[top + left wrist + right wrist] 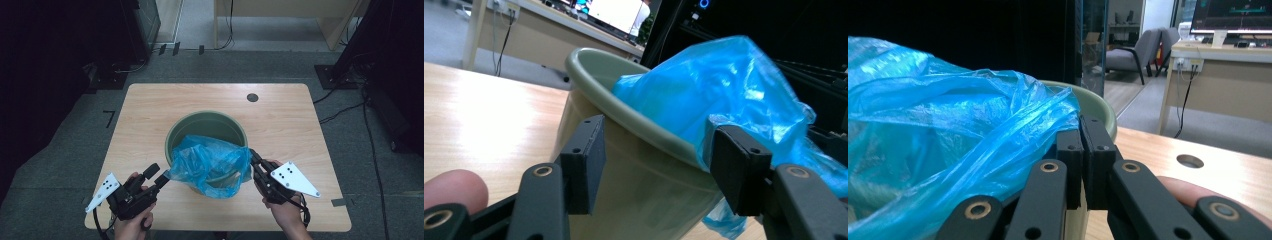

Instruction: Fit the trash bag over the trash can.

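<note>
A green round bin (pixel 207 122) stands at the middle of the wooden table (pixel 150 110), with a crumpled blue plastic bag (pixel 210 162) spilling over its near rim. My right gripper (pixel 254 159) is shut on the bag's right edge. In the right gripper view the jaws (pixel 1083 130) meet with the blue film (pixel 938 125) pinched between them, just before the bin's rim (pixel 1098 102). My left gripper (pixel 159 176) is at the bag's left edge. Its jaws (pixel 659 150) stand apart in front of the bin's wall (pixel 639 185), and the bag (pixel 724 85) brushes the right pad.
A round cable hole (pixel 252 97) sits at the table's far right. Beyond the table are grey carpet, dark stands at both sides with cables on the floor, and a wooden desk (pixel 280 10) at the back.
</note>
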A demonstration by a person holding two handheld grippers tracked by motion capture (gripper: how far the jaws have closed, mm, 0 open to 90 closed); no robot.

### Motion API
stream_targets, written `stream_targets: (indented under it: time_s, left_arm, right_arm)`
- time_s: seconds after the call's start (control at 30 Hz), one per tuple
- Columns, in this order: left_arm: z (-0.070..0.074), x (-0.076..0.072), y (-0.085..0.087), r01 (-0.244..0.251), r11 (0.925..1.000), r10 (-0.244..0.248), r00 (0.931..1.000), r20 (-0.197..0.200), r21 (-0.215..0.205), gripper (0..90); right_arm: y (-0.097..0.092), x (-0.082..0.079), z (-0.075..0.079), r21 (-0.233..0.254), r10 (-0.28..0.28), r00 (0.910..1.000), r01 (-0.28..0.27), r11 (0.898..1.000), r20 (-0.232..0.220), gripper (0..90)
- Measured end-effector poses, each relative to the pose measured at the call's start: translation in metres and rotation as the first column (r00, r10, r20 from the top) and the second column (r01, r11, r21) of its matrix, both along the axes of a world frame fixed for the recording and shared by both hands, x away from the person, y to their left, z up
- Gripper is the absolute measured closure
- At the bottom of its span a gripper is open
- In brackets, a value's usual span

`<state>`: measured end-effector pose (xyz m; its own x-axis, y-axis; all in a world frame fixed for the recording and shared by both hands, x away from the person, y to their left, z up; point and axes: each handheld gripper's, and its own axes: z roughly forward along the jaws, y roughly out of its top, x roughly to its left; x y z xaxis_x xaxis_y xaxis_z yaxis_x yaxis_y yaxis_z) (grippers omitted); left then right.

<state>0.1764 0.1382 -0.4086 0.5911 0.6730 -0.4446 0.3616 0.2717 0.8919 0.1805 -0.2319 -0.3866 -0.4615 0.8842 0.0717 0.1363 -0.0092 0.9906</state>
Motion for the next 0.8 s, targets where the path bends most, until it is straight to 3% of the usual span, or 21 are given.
stream_targets:
  time_s: [0.17,0.23,0.43,0.5,0.6,0.7,0.8]
  left_arm:
    - [-0.009,-0.010,-0.001,-0.002,0.9976,0.000,0.9996,0.028,0.070,30.4]
    - [-0.007,-0.017,-0.002,-0.018,0.9948,0.011,0.9976,0.069,0.100,23.9]
    - [0.000,-0.028,-0.007,-0.030,0.9885,0.007,0.9885,0.151,0.148,20.2]
    - [0.000,-0.030,-0.011,-0.040,0.9820,0.009,0.9860,0.166,0.184,19.4]
    - [0.001,-0.033,-0.019,-0.076,0.9614,0.027,0.9823,0.185,0.264,19.3]
    - [0.007,-0.038,-0.027,-0.096,0.9503,0.029,0.9745,0.223,0.296,18.8]
    - [0.015,-0.042,-0.036,-0.123,0.9353,0.030,0.9615,0.273,0.332,18.7]
  right_arm:
    - [-0.006,-0.001,-0.009,0.006,0.006,0.9996,-0.006,1.000,-0.027,89.2]
    - [-0.007,-0.003,-0.011,0.014,0.006,0.9996,-0.005,1.000,-0.028,89.2]
    - [-0.005,-0.008,-0.007,0.031,0.016,0.9998,-0.016,0.999,-0.015,89.3]
    - [-0.003,-0.010,-0.006,0.031,0.021,0.9997,-0.021,0.999,-0.010,89.3]
    - [0.000,-0.011,-0.006,0.022,0.025,0.9997,-0.025,0.999,-0.002,89.3]
    - [0.003,-0.012,-0.005,0.017,0.033,0.9995,-0.033,0.999,0.004,89.2]
    - [0.006,-0.013,-0.005,0.012,0.039,0.9992,-0.039,0.999,0.004,89.2]
